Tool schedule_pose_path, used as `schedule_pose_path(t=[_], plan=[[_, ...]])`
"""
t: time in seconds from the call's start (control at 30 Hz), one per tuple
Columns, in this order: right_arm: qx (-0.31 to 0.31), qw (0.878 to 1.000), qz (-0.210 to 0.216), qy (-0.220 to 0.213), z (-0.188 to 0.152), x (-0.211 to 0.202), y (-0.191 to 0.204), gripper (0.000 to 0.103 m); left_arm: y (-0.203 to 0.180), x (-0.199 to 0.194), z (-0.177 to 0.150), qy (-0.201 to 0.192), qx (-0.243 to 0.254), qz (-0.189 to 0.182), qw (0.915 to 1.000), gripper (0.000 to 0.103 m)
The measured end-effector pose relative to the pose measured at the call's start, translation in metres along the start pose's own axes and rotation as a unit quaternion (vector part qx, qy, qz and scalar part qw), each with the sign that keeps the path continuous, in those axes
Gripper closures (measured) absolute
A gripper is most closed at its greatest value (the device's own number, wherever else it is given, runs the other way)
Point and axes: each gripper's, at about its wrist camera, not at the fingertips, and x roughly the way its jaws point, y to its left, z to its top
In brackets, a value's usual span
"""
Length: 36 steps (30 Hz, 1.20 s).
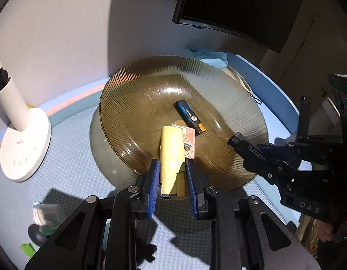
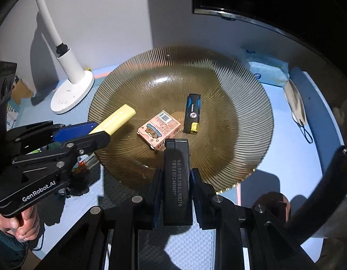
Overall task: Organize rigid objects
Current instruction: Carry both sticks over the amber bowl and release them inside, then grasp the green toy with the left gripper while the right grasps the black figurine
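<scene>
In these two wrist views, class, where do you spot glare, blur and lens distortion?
Left wrist view: glare on the amber plate centre, its far rim ridges smeared by blur, the monitor edge bowed. Right wrist view: sharper, glare on the plate, dark vignette at the corners, the lamp casting a wall shadow.

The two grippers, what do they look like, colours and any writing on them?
Both are black metal with silver bolts and ribbed blue finger pads. The left gripper carries white "GenRobot.AI" lettering on its body; the right gripper shows "DAS" on its body and small white print along one finger.
</scene>
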Motion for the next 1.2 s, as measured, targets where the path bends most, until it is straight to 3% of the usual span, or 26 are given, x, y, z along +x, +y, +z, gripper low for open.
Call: schedule_pose_path(t=[0.07, 0.13, 0.27, 0.33, 0.4, 0.5, 0.6, 0.67, 0.73, 0.77, 0.8, 0.9, 1.07, 1.2], plan=[[0.003, 1.000, -0.009, 0.006, 0.004, 0.004, 0.000, 0.079, -0.003, -0.003, 0.004, -0.007, 0.005, 0.006, 0.9999, 0.081], [0.011, 1.000, -0.019, -0.007, 0.007, 0.001, -0.004, 0.078, 0.001, -0.012, 0.006, -0.020, 0.005, 0.011, 0.9997, 0.059], [0.055, 0.996, -0.007, -0.069, 0.000, -0.026, -0.019, 0.072, 0.015, -0.059, 0.001, -0.073, -0.015, 0.003, 0.9972, 0.055], [0.067, 0.994, -0.001, -0.091, -0.010, -0.040, -0.021, 0.069, 0.024, -0.089, -0.007, -0.109, -0.023, 0.011, 0.9937, 0.032], [0.066, 0.993, 0.000, -0.102, -0.017, -0.049, -0.015, 0.069, 0.031, -0.127, -0.024, -0.169, -0.028, 0.033, 0.9847, 0.019], [0.054, 0.991, 0.019, -0.117, -0.025, -0.063, 0.004, 0.069, 0.043, -0.182, -0.050, -0.234, -0.033, 0.064, 0.9696, 0.014], [0.034, 0.989, 0.054, -0.137, -0.031, -0.079, 0.037, 0.069, 0.052, -0.229, -0.080, -0.276, -0.038, 0.103, 0.9548, 0.000], [0.016, 0.986, 0.078, -0.147, -0.035, -0.087, 0.060, 0.069, 0.054, -0.247, -0.097, -0.297, -0.039, 0.129, 0.9454, 0.000], [-0.007, 0.983, 0.099, -0.156, -0.041, -0.091, 0.086, 0.061, 0.060, -0.265, -0.116, -0.302, -0.039, 0.146, 0.9414, 0.000], [-0.018, 0.981, 0.103, -0.161, -0.045, -0.091, 0.100, 0.051, 0.065, -0.270, -0.126, -0.295, -0.041, 0.149, 0.9429, 0.000], [-0.026, 0.980, 0.104, -0.167, -0.049, -0.090, 0.110, 0.047, 0.071, -0.271, -0.133, -0.287, -0.044, 0.151, 0.9451, 0.000], [-0.045, 0.977, 0.117, -0.175, -0.065, -0.077, 0.143, 0.046, 0.090, -0.262, -0.152, -0.262, -0.075, 0.166, 0.9478, 0.000], [-0.043, 0.976, 0.122, -0.173, -0.090, -0.034, 0.167, 0.046, 0.126, -0.233, -0.194, -0.240, -0.134, 0.208, 0.9387, 0.000], [-0.036, 0.980, 0.116, -0.156, -0.097, -0.002, 0.168, 0.046, 0.160, -0.198, -0.213, -0.200, -0.165, 0.209, 0.9429, 0.000]])
